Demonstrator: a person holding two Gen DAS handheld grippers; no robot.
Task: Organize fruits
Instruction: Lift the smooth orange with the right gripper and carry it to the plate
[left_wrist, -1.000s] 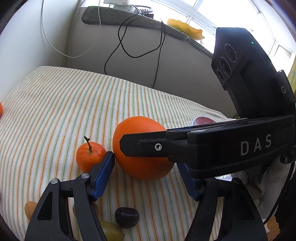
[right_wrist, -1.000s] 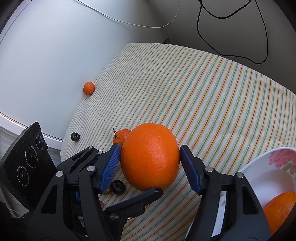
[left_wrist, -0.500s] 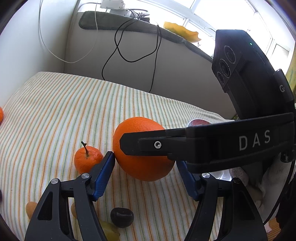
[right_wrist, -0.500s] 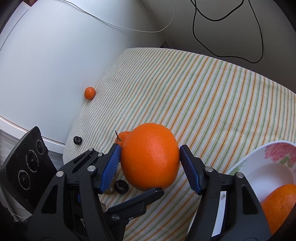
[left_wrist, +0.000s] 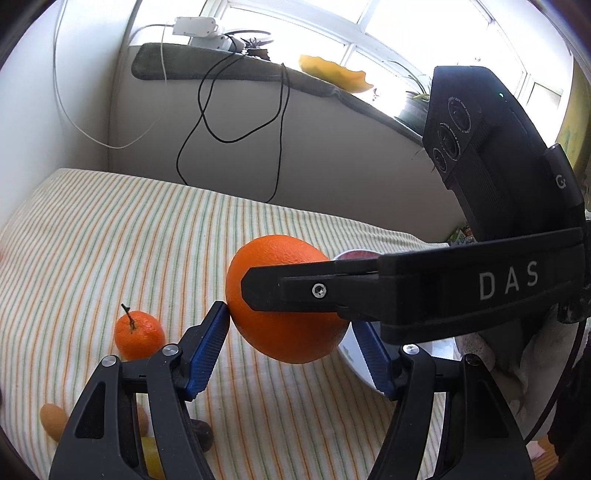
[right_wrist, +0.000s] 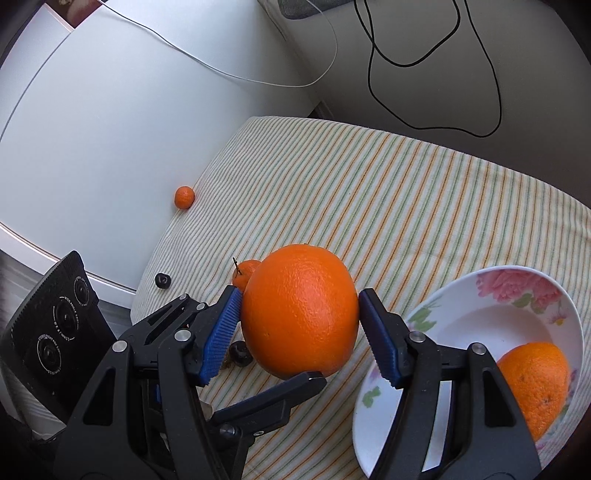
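Note:
A large orange (right_wrist: 301, 312) is held above the striped cloth between the blue pads of both grippers at once. My right gripper (right_wrist: 299, 321) is shut on it; its black body (left_wrist: 424, 291) crosses the left wrist view. My left gripper (left_wrist: 291, 332) is shut on the same orange (left_wrist: 284, 332) from the other side. A floral white bowl (right_wrist: 458, 325) at the right holds another orange (right_wrist: 535, 384). A small stemmed mandarin (left_wrist: 138, 334) lies on the cloth to the left; it also shows in the right wrist view (right_wrist: 245, 271).
A small orange fruit (right_wrist: 184, 196) lies at the cloth's far left edge. Dark berries (right_wrist: 162, 279) (left_wrist: 203, 435) and a kumquat (left_wrist: 53, 419) lie near the front. Black and white cables (left_wrist: 229, 110) hang down the wall behind. A window sill (left_wrist: 258, 70) runs above.
The large orange has risen off the cloth, held by both grippers, and moved toward the bowl. The mandarin stays on the cloth.

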